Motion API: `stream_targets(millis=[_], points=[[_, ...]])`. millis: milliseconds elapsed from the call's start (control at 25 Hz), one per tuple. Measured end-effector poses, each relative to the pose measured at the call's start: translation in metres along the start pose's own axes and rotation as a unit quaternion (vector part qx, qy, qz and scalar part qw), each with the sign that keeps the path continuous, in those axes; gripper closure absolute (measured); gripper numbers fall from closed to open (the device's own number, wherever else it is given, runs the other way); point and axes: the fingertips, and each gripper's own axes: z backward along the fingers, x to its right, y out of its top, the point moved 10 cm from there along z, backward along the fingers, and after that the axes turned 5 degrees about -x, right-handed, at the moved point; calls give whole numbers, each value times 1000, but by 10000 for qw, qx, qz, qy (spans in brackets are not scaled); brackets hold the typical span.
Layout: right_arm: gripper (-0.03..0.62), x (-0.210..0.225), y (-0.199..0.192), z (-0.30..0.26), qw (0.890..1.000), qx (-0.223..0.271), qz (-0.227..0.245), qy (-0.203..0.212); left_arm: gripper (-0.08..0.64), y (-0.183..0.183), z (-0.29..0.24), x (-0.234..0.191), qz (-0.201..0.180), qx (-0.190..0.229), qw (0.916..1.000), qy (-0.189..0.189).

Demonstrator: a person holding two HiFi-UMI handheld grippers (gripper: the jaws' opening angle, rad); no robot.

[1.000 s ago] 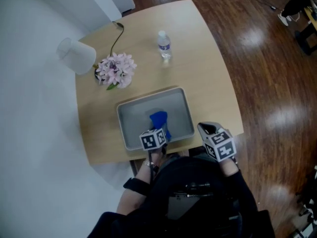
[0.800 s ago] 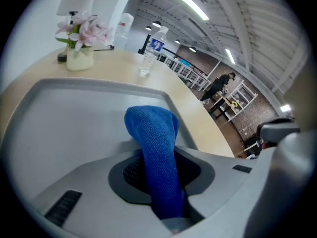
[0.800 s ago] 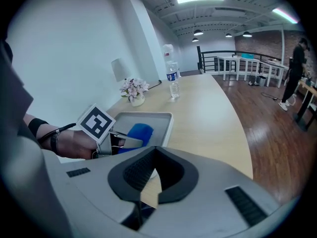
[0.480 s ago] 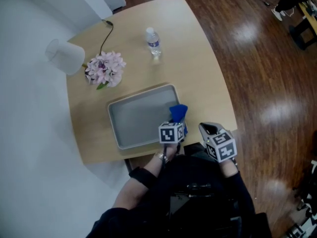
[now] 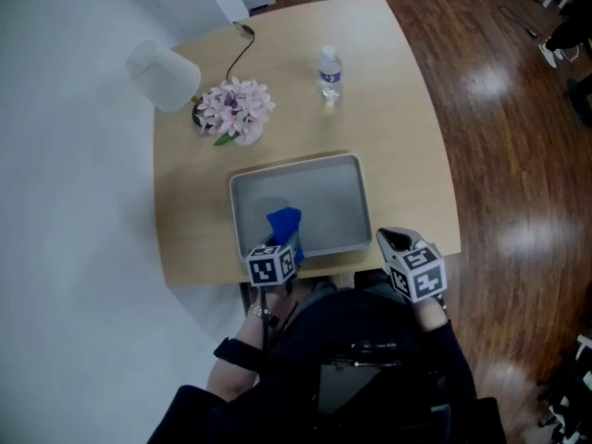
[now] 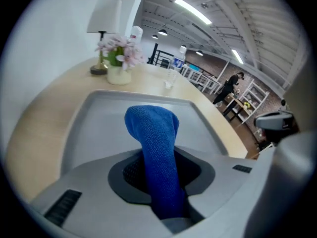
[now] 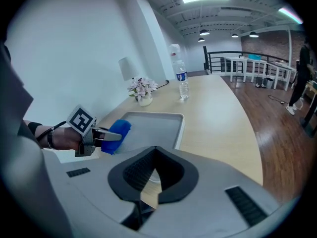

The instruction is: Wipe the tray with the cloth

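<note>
A grey metal tray (image 5: 326,200) lies on the light wooden table (image 5: 407,155), close to its near edge. My left gripper (image 5: 281,244) is shut on a blue cloth (image 5: 284,224), which hangs down onto the tray's near left part. In the left gripper view the cloth (image 6: 151,128) stands up between the jaws over the tray (image 6: 99,128). My right gripper (image 5: 394,240) hovers at the table's near edge, right of the tray, shut with nothing in it. Its own view shows the tray (image 7: 156,125), the cloth (image 7: 118,129) and the left gripper (image 7: 110,135) ahead on the left.
A white lamp (image 5: 163,64), a pot of pink flowers (image 5: 237,109) and a water bottle (image 5: 330,70) stand at the far side of the table. A dark cable (image 5: 242,46) runs off the far edge. Brown wooden floor (image 5: 518,155) lies to the right.
My left gripper carried the cloth across the tray to its right edge, then swept it back to the near left part. The right gripper stayed where it was.
</note>
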Motion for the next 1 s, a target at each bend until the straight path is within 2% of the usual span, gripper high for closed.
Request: stream_targets(millis=[120, 200, 400, 600, 720, 840, 1000], points=[[588, -12, 7, -7, 9998, 17, 135, 116, 440, -21, 22, -61, -75, -242, 9977, 634], [588, -19, 11, -10, 9997, 7, 201, 166, 440, -32, 26, -89, -86, -392, 9956, 847], [588, -29, 15, -14, 9994, -34, 280, 191, 442, -41, 23, -100, -40, -352, 9959, 829], [588, -30, 12, -13, 9996, -11, 235, 123, 442, -46, 23, -98, 285, -176, 9954, 902], [588, -25, 9, -9, 9999, 2, 154, 46, 443, -47, 19, -73, 424, -129, 9973, 581], [588, -19, 6, -4, 10000, 34, 32, -30, 443, -45, 4, -26, 363, -204, 9991, -7], [588, -11, -2, 2, 9999, -6, -92, -141, 442, -37, -24, 43, -152, -449, 9966, -673]])
